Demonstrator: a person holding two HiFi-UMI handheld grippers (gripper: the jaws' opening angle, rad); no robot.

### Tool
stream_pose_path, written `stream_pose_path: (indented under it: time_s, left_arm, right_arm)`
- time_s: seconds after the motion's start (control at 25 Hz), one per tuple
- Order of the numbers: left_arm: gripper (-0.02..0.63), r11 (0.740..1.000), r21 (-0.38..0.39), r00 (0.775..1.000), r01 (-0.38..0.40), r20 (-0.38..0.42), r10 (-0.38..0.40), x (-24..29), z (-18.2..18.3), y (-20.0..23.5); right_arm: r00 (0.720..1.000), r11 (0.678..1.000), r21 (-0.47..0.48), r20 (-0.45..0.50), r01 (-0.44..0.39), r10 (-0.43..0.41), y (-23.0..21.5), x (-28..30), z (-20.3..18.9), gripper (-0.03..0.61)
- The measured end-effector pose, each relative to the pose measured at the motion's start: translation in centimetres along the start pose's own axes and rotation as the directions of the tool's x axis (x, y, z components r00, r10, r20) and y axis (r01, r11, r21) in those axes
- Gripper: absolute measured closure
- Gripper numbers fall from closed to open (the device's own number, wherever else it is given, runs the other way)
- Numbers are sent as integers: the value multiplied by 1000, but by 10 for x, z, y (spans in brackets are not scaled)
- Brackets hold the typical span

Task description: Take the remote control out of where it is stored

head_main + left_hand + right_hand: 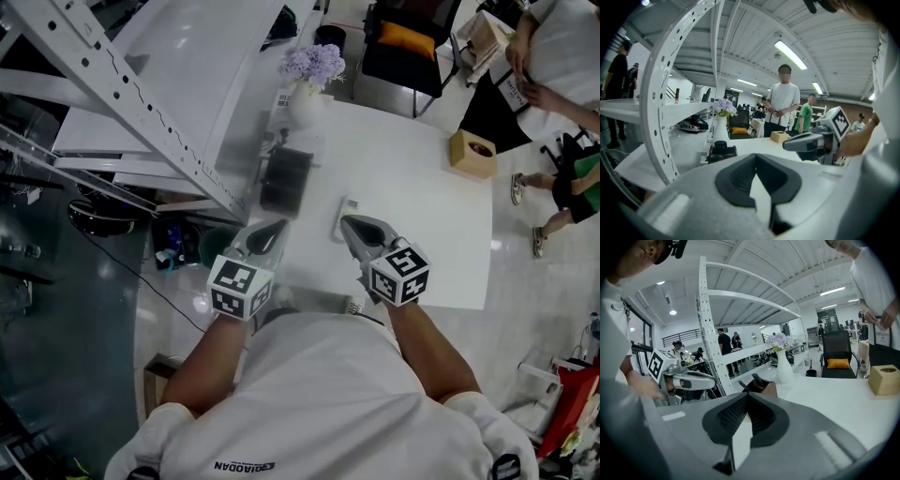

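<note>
Hovering pressed together and empty, left tool (pixel 277 226), right tool (pixel 346 222), remote control (pixel 757 380) in holder (pixel 769 389) beyond them.

Head view looks down, gripper views level; all share the vase (pixel 307 105).

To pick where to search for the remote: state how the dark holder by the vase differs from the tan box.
The dark holder is much darker than the tan box. Slim dark items stick up from the holder; the box shows only a dark hole on top. The holder stands by the vase; the box stands alone at the far right corner. Both rest on the white table.
</note>
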State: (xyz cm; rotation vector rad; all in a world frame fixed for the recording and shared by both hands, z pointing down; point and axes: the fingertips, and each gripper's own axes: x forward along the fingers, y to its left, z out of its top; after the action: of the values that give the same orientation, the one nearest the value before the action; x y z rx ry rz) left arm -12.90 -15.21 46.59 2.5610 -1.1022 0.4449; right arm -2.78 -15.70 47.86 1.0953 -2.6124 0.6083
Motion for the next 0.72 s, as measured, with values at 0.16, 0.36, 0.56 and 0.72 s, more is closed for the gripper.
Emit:
stream_pose_path:
  time_s: [0.16, 0.36, 0.56, 0.72]
  left_arm:
    - [612, 1000, -5, 1000, -9, -5, 9, -2, -3, 3]
    - [612, 999, -14, 1000, -29, -10, 28, -9, -8, 12]
    - [612, 997, -32, 998, -66, -28, 65, -20, -18, 29]
    - [612, 995, -43, 995, -92, -32, 91, -30, -25, 40]
  right_arm:
    - [1000, 1000, -21, -15, -6, 5, 2, 6, -2, 572]
    - [999, 998, -67, -39, -18, 15, 7, 25, -3, 572]
    - [997, 989, -143, -65, -46, 36, 20, 53, -2, 572]
    - [995, 972, -225, -89, -63, 44, 29, 82, 1, 565]
